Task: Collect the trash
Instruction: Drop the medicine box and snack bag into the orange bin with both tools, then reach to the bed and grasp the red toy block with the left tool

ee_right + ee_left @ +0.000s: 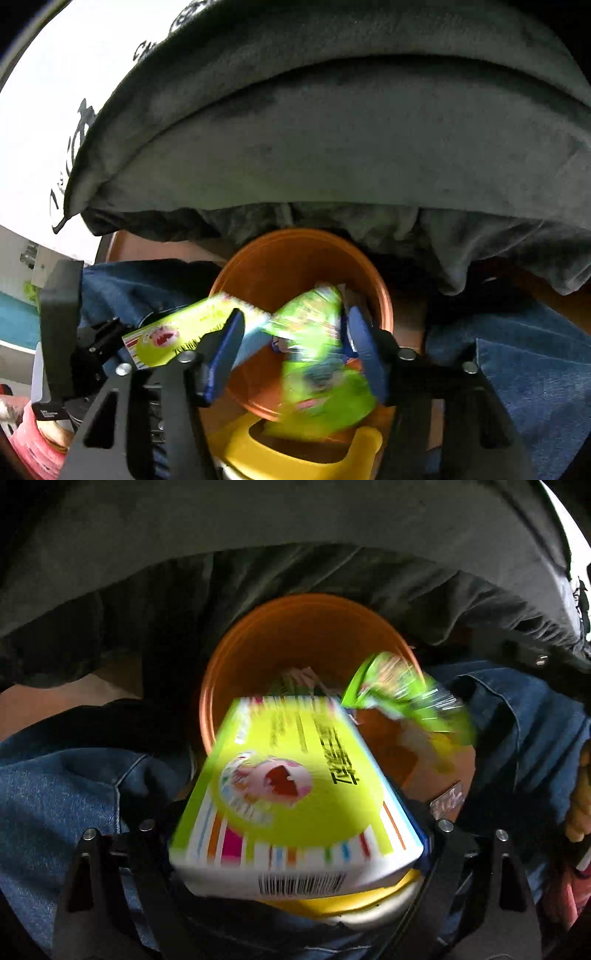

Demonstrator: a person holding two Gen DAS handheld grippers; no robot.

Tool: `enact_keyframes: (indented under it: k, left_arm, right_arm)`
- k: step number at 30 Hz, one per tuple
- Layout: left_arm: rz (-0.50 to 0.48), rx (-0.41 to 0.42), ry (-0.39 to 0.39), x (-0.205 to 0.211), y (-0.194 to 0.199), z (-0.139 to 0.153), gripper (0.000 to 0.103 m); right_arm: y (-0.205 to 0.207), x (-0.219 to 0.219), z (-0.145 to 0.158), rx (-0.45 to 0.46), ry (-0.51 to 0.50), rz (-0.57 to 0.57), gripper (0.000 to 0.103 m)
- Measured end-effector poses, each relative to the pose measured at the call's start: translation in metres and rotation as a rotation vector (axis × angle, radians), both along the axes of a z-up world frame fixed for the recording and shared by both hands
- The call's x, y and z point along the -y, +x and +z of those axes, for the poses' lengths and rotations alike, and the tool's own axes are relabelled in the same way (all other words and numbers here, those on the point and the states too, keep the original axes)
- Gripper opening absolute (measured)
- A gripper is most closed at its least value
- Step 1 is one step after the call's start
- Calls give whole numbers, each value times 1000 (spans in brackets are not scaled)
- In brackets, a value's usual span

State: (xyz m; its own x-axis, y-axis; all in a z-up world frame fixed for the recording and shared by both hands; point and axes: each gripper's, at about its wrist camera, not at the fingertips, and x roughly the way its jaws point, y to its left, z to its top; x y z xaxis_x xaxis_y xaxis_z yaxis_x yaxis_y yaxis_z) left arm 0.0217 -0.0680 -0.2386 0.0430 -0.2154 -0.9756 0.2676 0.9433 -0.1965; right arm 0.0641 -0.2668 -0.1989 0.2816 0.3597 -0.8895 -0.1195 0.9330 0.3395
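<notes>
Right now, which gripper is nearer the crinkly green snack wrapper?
Right. The right gripper has the green snack wrapper between its open blue fingers over the orange bucket; the left gripper, holding a yellow-green box, sits beside it.

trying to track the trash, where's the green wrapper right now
In the right wrist view the green wrapper sits between the right gripper's open blue fingers, just above the orange bin.

A dark grey plush cushion (351, 147) fills the upper part of both views, with crumpled grey fabric (295, 572) draped below it. Behind it, bright white material with black lettering (55, 92) glows in strong light. Below, patches of reddish-brown floor (55, 698) show. At one edge sits a teal strip (16, 321).
</notes>
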Motion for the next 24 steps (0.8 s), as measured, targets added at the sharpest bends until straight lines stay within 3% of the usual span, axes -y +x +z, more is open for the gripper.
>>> enact_keyframes:
  k: [5,17,21,24]
  left_arm:
    - [9,5,-4,-4,0,3,88]
    - [37,50,-5,-4,1,17,88]
    - [38,101,1,-5,0,36,88]
    - [35,179,-2,-6,0,67,88]
  right_arm:
    - [-1,4,6,19,-8,-15,72]
    - [-5,13,23,44,18,-38,72]
    - [-7,16,39,74,34,-44,73]
    - [-7,19,59,124,45,-42,76]
